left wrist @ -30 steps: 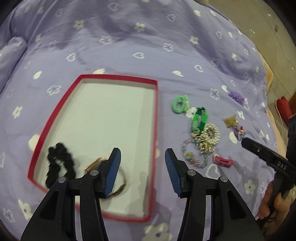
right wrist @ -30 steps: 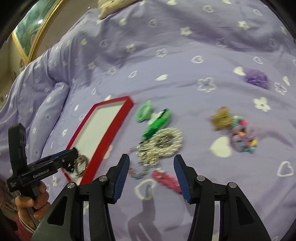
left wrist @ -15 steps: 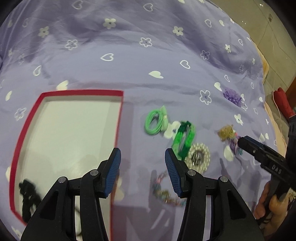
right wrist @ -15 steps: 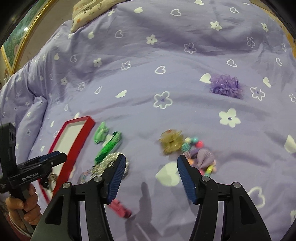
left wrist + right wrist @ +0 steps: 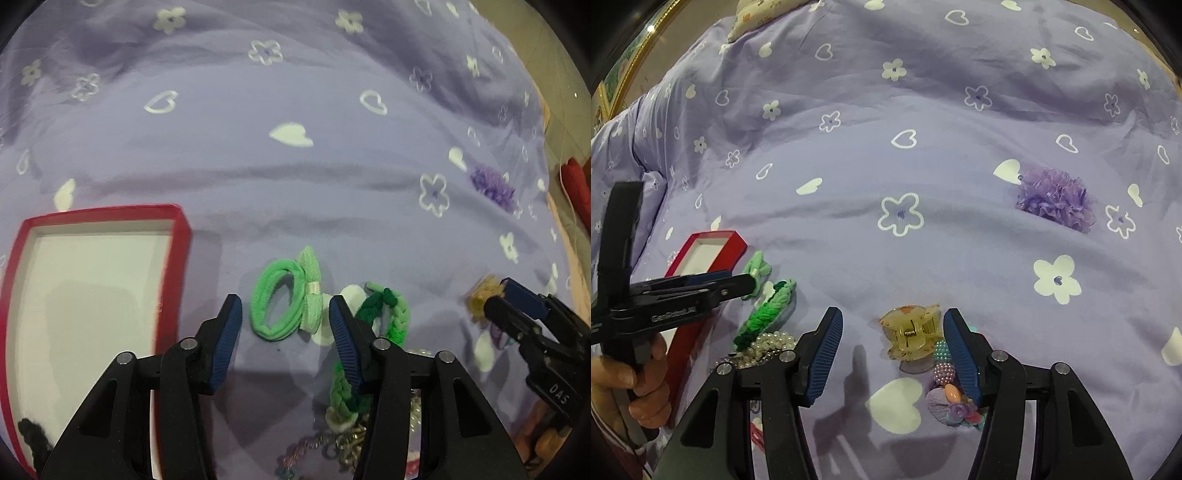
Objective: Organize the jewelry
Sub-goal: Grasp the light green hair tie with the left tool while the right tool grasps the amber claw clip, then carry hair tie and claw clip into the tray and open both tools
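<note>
bed (image 5: 295,192) soft, so we judged pads might snag cover | red tray (image 5: 177,258) lay left | left tool (image 5: 285,326) closing, bare, astride green hair tie (image 5: 280,306); braid (image 5: 391,314) could get nipped too | right tool (image 5: 893,347) closing, unloaded, around yellow claw clip (image 5: 910,332); it might skid

Left tool (image 5: 285,325) closing around light green hair tie (image 5: 284,306), pads apart from it.

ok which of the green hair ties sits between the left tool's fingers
The light green loop with the bow; the braided one lies outside the right finger.
</note>
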The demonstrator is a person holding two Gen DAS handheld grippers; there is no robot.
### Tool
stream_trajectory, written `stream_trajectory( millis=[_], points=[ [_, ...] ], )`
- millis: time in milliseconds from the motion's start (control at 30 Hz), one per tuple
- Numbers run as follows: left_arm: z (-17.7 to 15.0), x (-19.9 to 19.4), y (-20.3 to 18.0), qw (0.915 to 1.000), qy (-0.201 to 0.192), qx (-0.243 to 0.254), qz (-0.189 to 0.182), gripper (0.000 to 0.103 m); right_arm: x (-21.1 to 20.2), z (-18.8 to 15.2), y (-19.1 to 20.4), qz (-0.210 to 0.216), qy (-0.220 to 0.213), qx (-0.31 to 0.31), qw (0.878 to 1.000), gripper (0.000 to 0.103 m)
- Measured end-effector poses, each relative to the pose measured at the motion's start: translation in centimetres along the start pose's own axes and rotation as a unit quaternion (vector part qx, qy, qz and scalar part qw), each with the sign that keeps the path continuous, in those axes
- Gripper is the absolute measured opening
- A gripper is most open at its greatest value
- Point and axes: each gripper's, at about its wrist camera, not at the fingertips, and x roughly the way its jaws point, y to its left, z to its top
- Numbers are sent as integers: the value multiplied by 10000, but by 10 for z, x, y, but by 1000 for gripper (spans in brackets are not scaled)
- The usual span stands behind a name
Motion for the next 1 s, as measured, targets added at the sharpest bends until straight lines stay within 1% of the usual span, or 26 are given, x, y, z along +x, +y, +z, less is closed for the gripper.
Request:
stream_trajectory(
  millis=[33, 67, 100, 133, 167, 200, 333, 433, 567, 833, 1000],
  points=[
    [0, 4, -2, 10000, 52, 41, 14, 27, 2, -1, 0, -20, 36, -2, 10000, 43],
    [-1, 4, -3, 10000, 40, 68, 35, 26, 3, -2, -1, -32, 53, 5, 10000, 32],
    [-1, 2, -4, 10000, 7, 86, 12, 19, 4, -3, -2, -19, 66, 22, 10000, 27],
    [-2, 0, -5, 9999, -8, 93, -50, 16, 3, -4, -2, 0, 46, 35, 10000, 27],
    [-2, -2, -4, 9999, -22, 90, -95, 15, 1, -4, -2, 13, 13, 35, 10000, 24],
    [-3, -5, -4, 9999, -46, 92, -117, 13, -2, -4, -2, 27, -22, 32, 10000, 23],
    [-8, -17, -2, 9997, -120, 61, -218, 12, -11, -3, 1, 173, -117, 87, 9997, 23],
    [-13, -31, 1, 9990, -253, 12, -367, 12, -20, -2, 8, 261, -203, 64, 9994, 23],
    [-23, -53, 10, 9980, -395, -65, -488, 12, -28, 1, 21, 485, -272, 78, 9984, 23],
    [-36, -83, 30, 9966, -602, -214, -512, 12, -33, 5, 59, 829, -323, -61, 9960, 23],
    [-45, -98, 52, 9961, -686, -335, -446, 12, -31, 6, 83, 1035, -293, -154, 9941, 23]
  ],
)
